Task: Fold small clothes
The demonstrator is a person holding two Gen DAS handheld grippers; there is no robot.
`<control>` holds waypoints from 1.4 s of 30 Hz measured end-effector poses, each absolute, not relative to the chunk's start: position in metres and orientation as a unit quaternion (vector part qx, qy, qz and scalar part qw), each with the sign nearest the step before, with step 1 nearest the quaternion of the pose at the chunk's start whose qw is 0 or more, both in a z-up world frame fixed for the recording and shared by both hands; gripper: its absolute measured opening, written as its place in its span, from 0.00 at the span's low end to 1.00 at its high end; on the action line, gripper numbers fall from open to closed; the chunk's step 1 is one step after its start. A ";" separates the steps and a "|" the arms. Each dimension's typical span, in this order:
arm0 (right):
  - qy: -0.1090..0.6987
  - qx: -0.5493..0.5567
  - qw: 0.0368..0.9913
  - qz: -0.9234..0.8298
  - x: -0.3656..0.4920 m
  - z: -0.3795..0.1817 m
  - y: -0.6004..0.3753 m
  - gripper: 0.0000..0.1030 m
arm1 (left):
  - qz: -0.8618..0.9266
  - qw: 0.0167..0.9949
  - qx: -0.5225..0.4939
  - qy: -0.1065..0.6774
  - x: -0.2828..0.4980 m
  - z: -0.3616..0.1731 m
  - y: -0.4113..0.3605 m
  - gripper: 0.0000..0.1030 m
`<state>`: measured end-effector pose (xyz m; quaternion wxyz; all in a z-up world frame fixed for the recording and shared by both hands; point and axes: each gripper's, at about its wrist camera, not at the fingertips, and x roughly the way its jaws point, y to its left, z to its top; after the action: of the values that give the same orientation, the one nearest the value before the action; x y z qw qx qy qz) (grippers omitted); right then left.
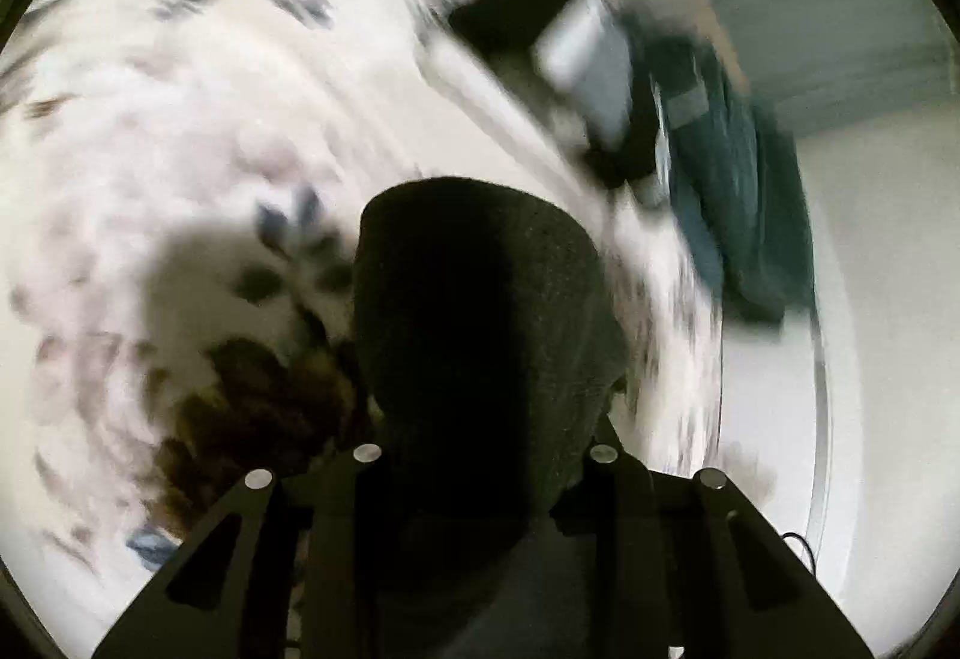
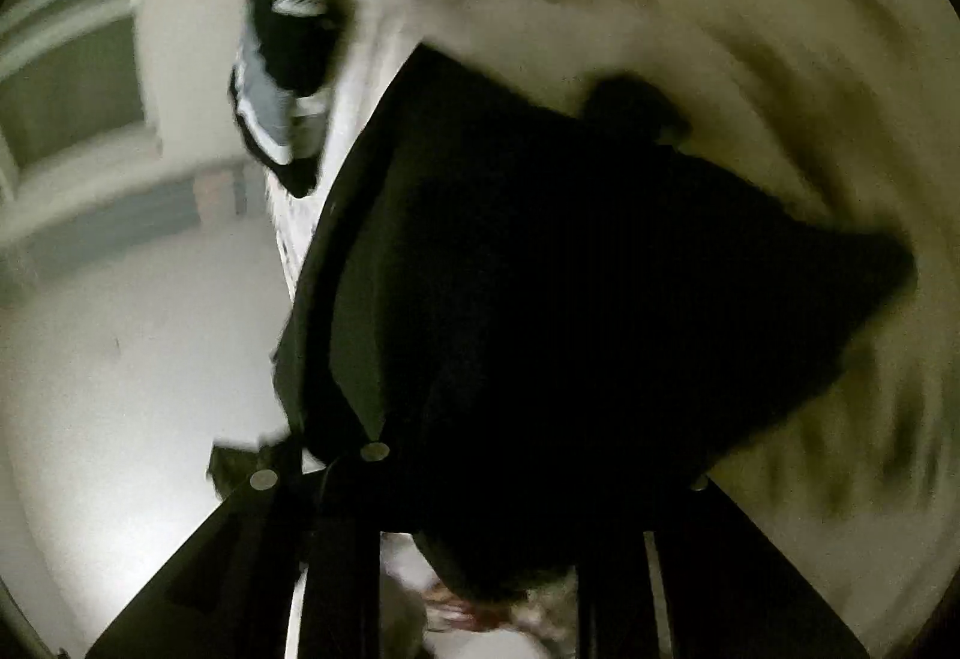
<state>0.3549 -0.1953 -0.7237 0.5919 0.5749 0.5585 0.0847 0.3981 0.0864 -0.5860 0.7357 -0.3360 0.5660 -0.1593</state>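
A dark knit garment (image 1: 480,323) bulges over my left gripper (image 1: 486,455) and hides its fingertips; the jaws look shut on it. In the right wrist view the same dark garment (image 2: 570,287) spreads wide over my right gripper (image 2: 516,485), which looks shut on it, with the fingertips hidden. Both views are blurred by motion. My right gripper also shows in the left wrist view (image 1: 576,59) at the upper right, held above the floral sheet (image 1: 180,119). My left gripper shows in the right wrist view (image 2: 288,59) at the upper left.
The white floral sheet (image 2: 750,29) covers the surface below. A teal garment (image 1: 738,191) hangs at the surface's right edge. Beyond it lie a pale floor (image 1: 870,299) and a wall with a window frame (image 2: 72,59).
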 end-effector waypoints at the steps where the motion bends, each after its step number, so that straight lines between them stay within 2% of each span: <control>1: 0.556 0.582 0.589 0.070 0.333 -0.722 -0.193 0.23 | -0.165 0.720 -0.308 0.600 0.398 -0.600 0.082 0.34; 2: 0.557 0.584 0.588 0.059 0.312 -0.726 -0.192 0.24 | -0.161 0.711 -0.292 0.619 0.391 -0.610 0.081 0.37; 3: 0.566 0.575 0.588 0.050 0.303 -0.731 -0.189 0.29 | -0.142 0.695 -0.279 0.647 0.384 -0.628 0.083 0.45; 5: 0.606 0.561 0.562 0.031 0.291 -0.756 -0.189 0.34 | -0.120 0.683 -0.296 0.657 0.370 -0.644 0.095 0.57; 7: 0.622 0.570 0.537 0.026 0.284 -0.773 -0.195 0.46 | -0.105 0.690 -0.323 0.639 0.354 -0.641 0.110 0.57; 8: 0.629 0.565 0.534 0.018 0.283 -0.775 -0.200 0.57 | -0.094 0.697 -0.327 0.631 0.347 -0.635 0.117 0.60; 9: 0.634 0.561 0.532 0.011 0.280 -0.774 -0.205 0.59 | -0.080 0.704 -0.325 0.627 0.337 -0.627 0.123 0.65; 11: 0.648 0.547 0.529 0.030 0.278 -0.768 -0.210 0.59 | -0.064 0.715 -0.319 0.619 0.314 -0.613 0.133 0.66; 14: 0.678 0.531 0.507 0.049 0.267 -0.756 -0.219 0.65 | -0.008 0.746 -0.256 0.615 0.267 -0.595 0.142 0.70; 17: 0.706 0.503 0.496 0.048 0.260 -0.737 -0.230 0.65 | 0.027 0.739 -0.213 0.638 0.234 -0.615 0.147 0.73; 20: 0.710 0.449 0.541 0.039 0.270 -0.709 -0.247 0.65 | 0.044 0.699 -0.216 0.680 0.214 -0.658 0.153 0.73; 22: 0.699 0.411 0.585 0.024 0.293 -0.697 -0.257 0.65 | 0.037 0.711 -0.213 0.669 0.213 -0.662 0.152 0.85; 23: 0.694 0.402 0.596 0.020 0.307 -0.696 -0.262 0.65 | 0.030 0.710 -0.222 0.667 0.216 -0.665 0.150 0.97; 24: 0.690 0.395 0.606 0.011 0.315 -0.700 -0.267 0.65 | 0.028 0.709 -0.223 0.668 0.218 -0.668 0.148 1.00; 27: 0.689 0.398 0.605 0.025 0.336 -0.724 -0.273 0.64 | 0.055 0.711 -0.200 0.672 0.225 -0.675 0.142 1.00; 28: 0.696 0.408 0.590 0.039 0.341 -0.735 -0.267 0.61 | 0.062 0.714 -0.194 0.670 0.225 -0.677 0.140 1.00; 29: 0.696 0.417 0.583 0.048 0.340 -0.741 -0.265 0.31 | 0.069 0.717 -0.190 0.667 0.225 -0.677 0.137 1.00; 30: 0.694 0.418 0.584 0.045 0.339 -0.742 -0.264 0.09 | 0.076 0.722 -0.187 0.661 0.224 -0.677 0.135 1.00; 34: 0.675 0.392 0.625 0.008 0.316 -0.723 -0.273 0.08 | 0.089 0.733 -0.179 0.650 0.220 -0.678 0.134 1.00; 38: 0.716 0.360 0.598 0.010 0.319 -0.741 -0.266 0.09 | 0.095 0.716 -0.182 0.668 0.232 -0.677 0.130 1.00; 39: 0.721 0.357 0.594 0.018 0.329 -0.738 -0.266 0.13 | 0.095 0.713 -0.192 0.668 0.236 -0.673 0.130 1.00; 41: 0.716 0.326 0.617 0.025 0.345 -0.717 -0.272 0.15 | 0.090 0.720 -0.222 0.651 0.240 -0.660 0.134 1.00; 42: 0.706 0.310 0.636 0.030 0.352 -0.703 -0.278 0.26 | 0.086 0.729 -0.232 0.638 0.243 -0.652 0.137 1.00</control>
<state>0.3517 -0.2778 -0.7027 0.6357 0.3100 0.7063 0.0303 0.2430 0.1374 -0.6520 0.7294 -0.2324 0.6377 0.0855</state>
